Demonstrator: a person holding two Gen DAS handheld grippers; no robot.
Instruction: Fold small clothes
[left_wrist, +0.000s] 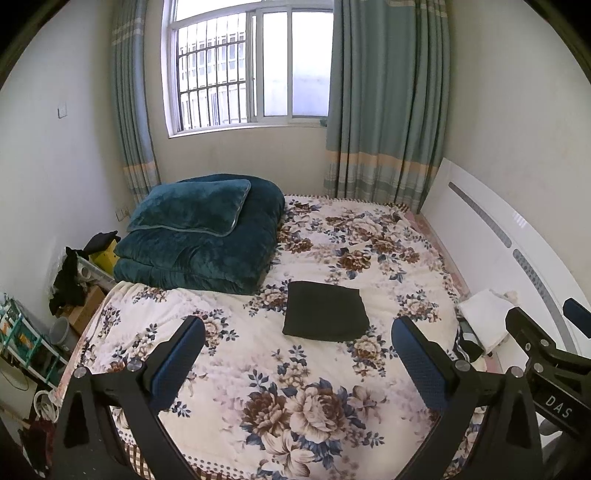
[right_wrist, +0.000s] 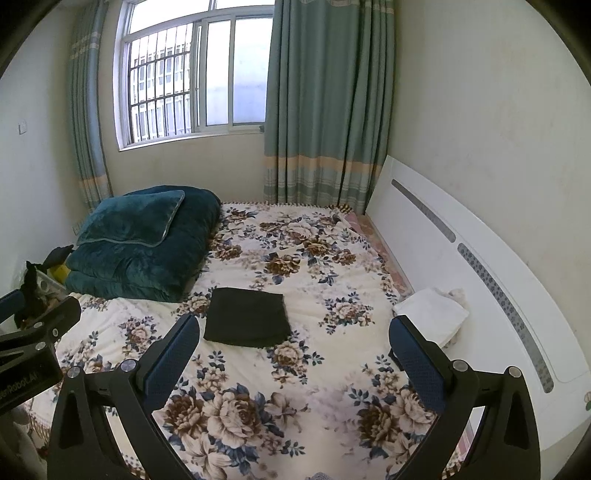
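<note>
The black garment (left_wrist: 325, 309) lies folded into a neat rectangle at the middle of the bed (left_wrist: 332, 387). Left gripper (left_wrist: 297, 354) and right gripper (right_wrist: 294, 350) hover released, fingers empty. White cloth (right_wrist: 432, 317) at the headboard edge looks unfolded, possibly next.

My right gripper (left_wrist: 546, 325) shows only partly at the left view's edge, hiding some of the white cloth (left_wrist: 484, 317). Clutter (left_wrist: 70, 280) beside the bed stays too dark and small to identify.

Black garment (left_wrist: 325, 309), folded flat, mid-bed
</note>
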